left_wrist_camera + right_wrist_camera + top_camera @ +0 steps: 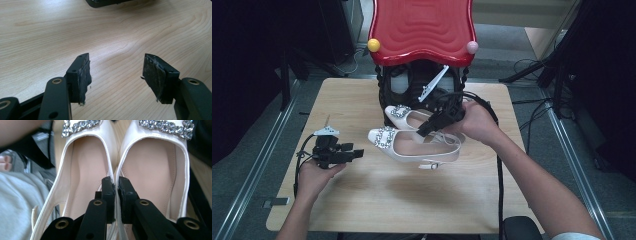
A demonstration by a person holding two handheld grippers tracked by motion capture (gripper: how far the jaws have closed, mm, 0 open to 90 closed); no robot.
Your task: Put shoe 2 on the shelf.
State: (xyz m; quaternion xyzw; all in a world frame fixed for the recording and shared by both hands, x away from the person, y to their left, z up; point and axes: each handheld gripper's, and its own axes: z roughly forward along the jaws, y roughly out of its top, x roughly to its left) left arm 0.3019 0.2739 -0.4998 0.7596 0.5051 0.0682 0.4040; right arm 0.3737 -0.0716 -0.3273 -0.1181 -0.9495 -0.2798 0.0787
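Pair of shoes [150, 182] pinched between right tongs [116, 183], lifted

shoe toes [165, 126] cut off at top edge, heel straps [35, 220] cropped below, shelf interior [412, 85] shadowed

text: none legible | labels: none | numbers: none

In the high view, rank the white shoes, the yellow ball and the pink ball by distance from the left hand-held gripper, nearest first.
1. White shoes: just right of the left hand-held gripper, mid-table, pinched together by the right hand-held gripper.
2. Yellow ball: far side, on the red seat's left corner.
3. Pink ball: far side, on its right corner.
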